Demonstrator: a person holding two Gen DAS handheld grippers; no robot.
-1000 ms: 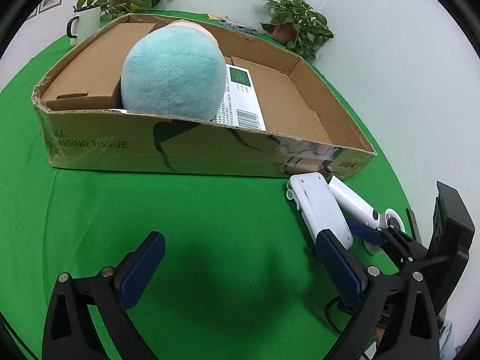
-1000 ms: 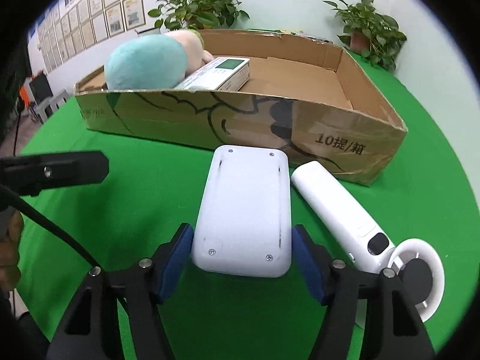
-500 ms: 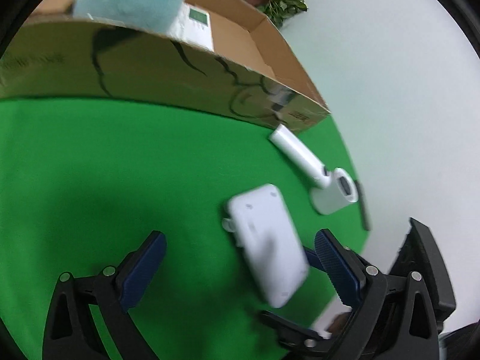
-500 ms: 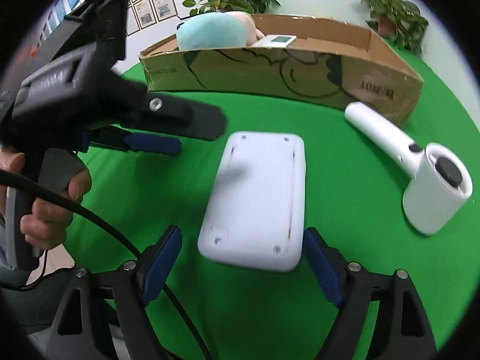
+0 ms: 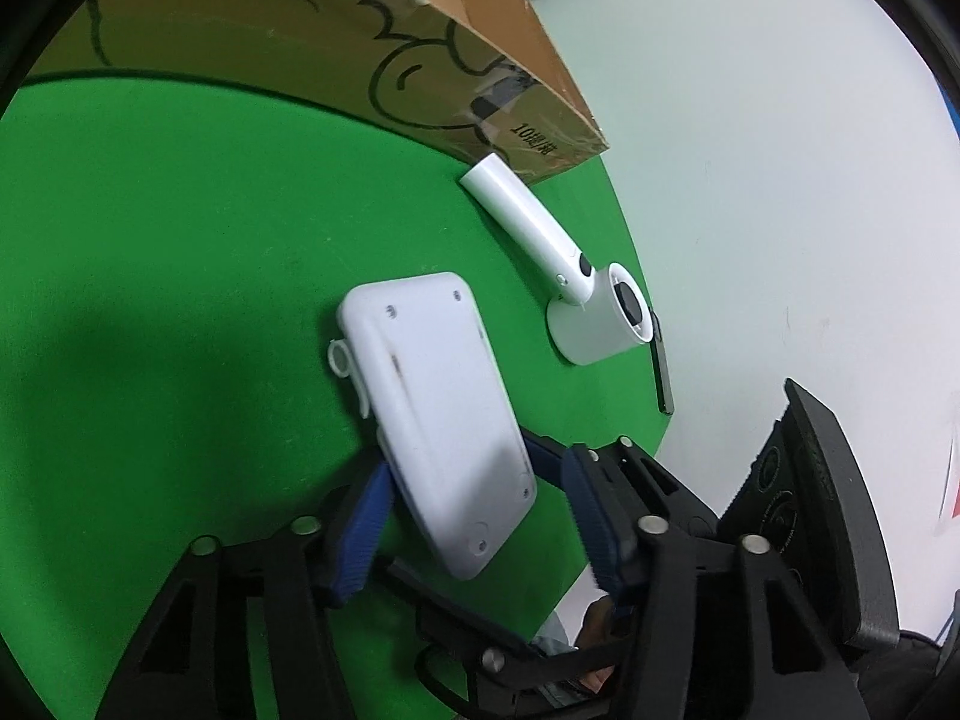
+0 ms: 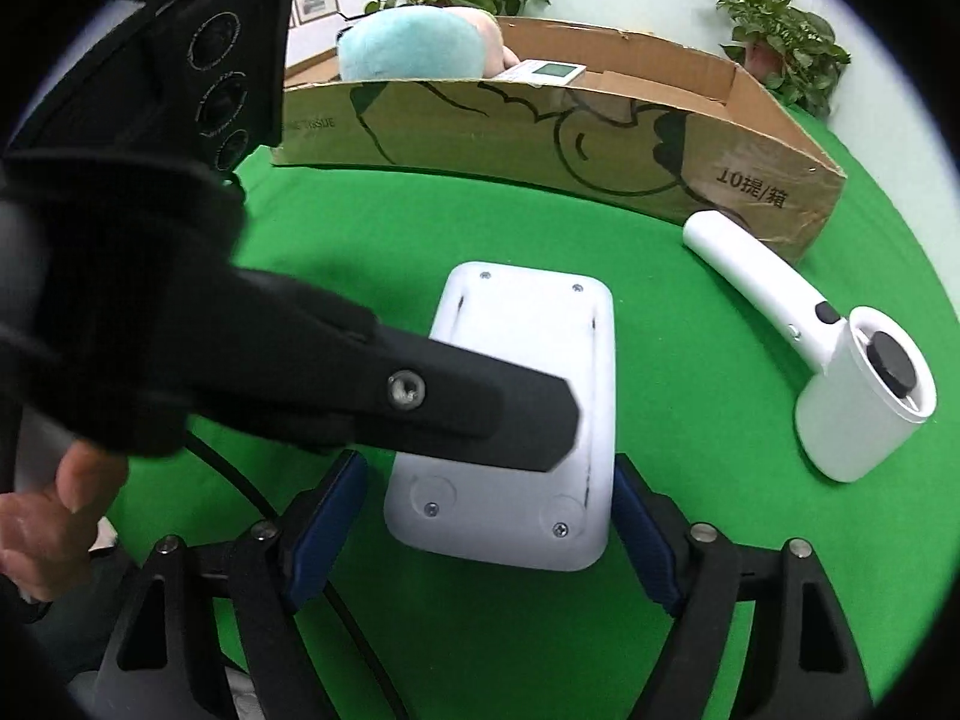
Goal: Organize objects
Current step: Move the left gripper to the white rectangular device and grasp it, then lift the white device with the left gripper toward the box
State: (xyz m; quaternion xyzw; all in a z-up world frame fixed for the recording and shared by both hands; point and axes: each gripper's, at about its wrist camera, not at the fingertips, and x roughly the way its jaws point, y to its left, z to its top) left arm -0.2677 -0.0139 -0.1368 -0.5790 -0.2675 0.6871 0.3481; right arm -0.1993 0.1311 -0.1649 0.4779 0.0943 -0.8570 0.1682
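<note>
A flat white device (image 5: 438,396) sits tilted over the green table (image 5: 180,240), its screwed back face up. My left gripper (image 5: 480,516) has the device's near end between its closing jaws. The left pad is at its edge, and a gap shows at the right pad (image 5: 591,522). In the right wrist view the device (image 6: 528,360) lies between the pads of my right gripper (image 6: 483,534), which is closing, with a slit of green at the left pad. The left gripper's upper finger (image 6: 480,408) crosses over the device.
A low cardboard box (image 6: 480,138) stands behind, holding a teal plush (image 6: 414,51) and a white carton (image 6: 549,69). A white handheld fan-like tool (image 6: 780,288) lies right of the device. A dark slab (image 5: 660,372) sits at the table edge. A hand (image 6: 42,516) holds the left gripper.
My left gripper tipped downward, came in over the white device and narrowed around it. My right gripper let go of the device's sides and drew back from the box.
</note>
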